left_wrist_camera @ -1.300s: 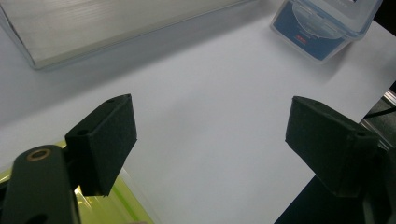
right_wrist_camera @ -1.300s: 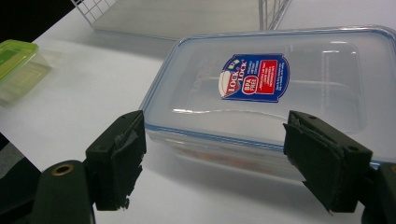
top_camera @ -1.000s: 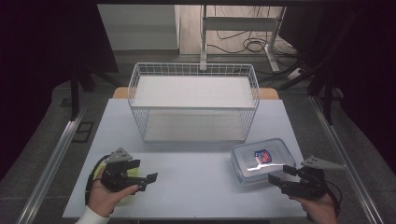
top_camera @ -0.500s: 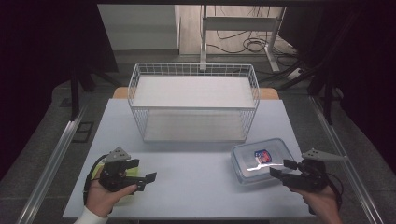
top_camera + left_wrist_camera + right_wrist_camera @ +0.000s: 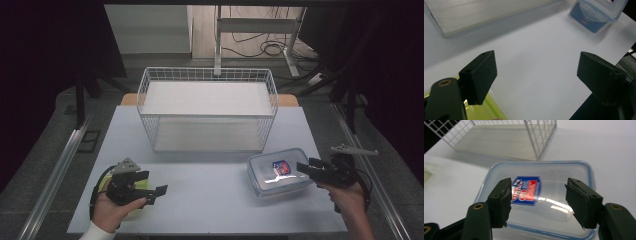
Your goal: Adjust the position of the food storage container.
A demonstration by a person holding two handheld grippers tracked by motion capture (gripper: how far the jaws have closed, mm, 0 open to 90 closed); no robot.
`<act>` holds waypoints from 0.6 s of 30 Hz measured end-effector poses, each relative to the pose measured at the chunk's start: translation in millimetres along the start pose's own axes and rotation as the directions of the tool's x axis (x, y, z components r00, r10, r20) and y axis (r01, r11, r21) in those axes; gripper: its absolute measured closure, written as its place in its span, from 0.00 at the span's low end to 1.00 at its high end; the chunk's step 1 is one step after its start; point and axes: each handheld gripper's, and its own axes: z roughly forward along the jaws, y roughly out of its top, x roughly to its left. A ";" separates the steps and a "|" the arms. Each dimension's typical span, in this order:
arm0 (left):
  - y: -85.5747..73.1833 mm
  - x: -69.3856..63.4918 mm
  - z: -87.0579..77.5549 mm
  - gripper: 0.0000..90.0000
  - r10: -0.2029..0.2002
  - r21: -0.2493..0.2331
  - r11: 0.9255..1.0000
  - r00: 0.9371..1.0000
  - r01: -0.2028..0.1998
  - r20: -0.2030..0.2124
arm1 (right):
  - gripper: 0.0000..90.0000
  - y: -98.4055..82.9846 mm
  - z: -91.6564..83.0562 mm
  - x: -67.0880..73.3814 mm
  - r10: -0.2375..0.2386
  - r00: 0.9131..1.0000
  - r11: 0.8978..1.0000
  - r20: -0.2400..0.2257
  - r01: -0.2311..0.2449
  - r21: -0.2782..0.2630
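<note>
On the left of the high view, the left gripper rests low over the near-left part of the white table, its jaws spread wide with nothing between them; in the left gripper view only bare tabletop lies between the two black pads, and a yellow-green flat item sits just under that hand, too cropped to name. Behind the middle of the table stands an empty white wire basket. Farther right lies the clear plastic food container, lid on, with a blue rim and a red-and-blue label, flat on the table in front of the basket's right corner. The right gripper points at its right-hand edge, and its jaws have just been closing, though the right gripper view shows them apart, hanging above the lid with the label between them and neither pad pressing on anything. The step in hand looks like taking hold of the container, and a flat lid gives the pads nothing to bite. It would go better to bring the jaws down over the near rim or a side latch, one pad above and one below the lip, then squeeze squarely so the box does not skate across the smooth tabletop.
</note>
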 end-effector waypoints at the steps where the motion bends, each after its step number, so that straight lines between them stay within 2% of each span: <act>1: -0.2 -0.1 0.2 0.18 0.001 0.002 1.000 1.000 -0.001 -0.001 | 0.47 1.1 0.8 -4.1 0.000 1.000 1.000 0.014 0.000 0.006; 2: -0.2 -0.1 0.2 0.18 0.001 0.002 1.000 1.000 -0.001 -0.001 | 0.47 1.1 0.8 -4.1 0.000 1.000 1.000 0.014 0.000 0.006; 3: -0.2 -0.6 0.3 0.17 0.002 0.003 1.000 1.000 -0.002 -0.002 | 0.53 1.8 2.3 -8.3 0.005 1.000 1.000 0.030 -0.006 0.017; 4: -0.1 -1.0 0.3 0.17 0.004 0.004 1.000 1.000 -0.004 -0.002 | 0.53 1.8 2.3 -8.3 0.005 1.000 1.000 0.030 -0.006 0.017; 6: 0.0 -2.5 0.4 0.17 0.007 0.003 1.000 1.000 -0.007 0.000 | 0.61 2.7 4.2 -12.9 -0.001 0.999 0.999 0.052 -0.001 0.039; 7: 0.1 -3.1 0.4 0.17 0.011 0.004 1.000 1.000 -0.011 0.001 | 0.69 4.1 6.0 -18.0 0.002 0.997 0.998 0.075 -0.006 0.059; 8: 0.2 -3.7 0.6 0.17 0.011 0.002 1.000 1.000 -0.011 0.001 | 0.69 4.1 6.0 -18.0 0.002 0.997 0.998 0.075 -0.006 0.059; 9: 0.4 -4.1 0.8 0.17 0.011 0.002 1.000 1.000 -0.011 0.002 | 0.75 5.8 7.3 -23.8 0.003 0.997 0.997 0.082 -0.009 0.075; 12: 0.5 -4.1 2.2 0.17 0.011 0.006 1.000 1.000 -0.011 0.003 | 0.81 7.6 9.6 -30.0 0.005 0.996 0.996 0.087 -0.012 0.084; 15: -0.1 -2.5 3.9 0.17 0.009 0.016 1.000 1.000 -0.009 0.001 | 0.90 9.7 13.9 -43.8 0.012 0.995 0.994 0.100 -0.023 0.108; 18: -0.6 -1.8 4.4 0.17 0.007 0.017 1.000 1.000 -0.006 -0.001 | 0.93 9.1 16.0 -50.0 0.016 0.994 0.992 0.107 -0.029 0.120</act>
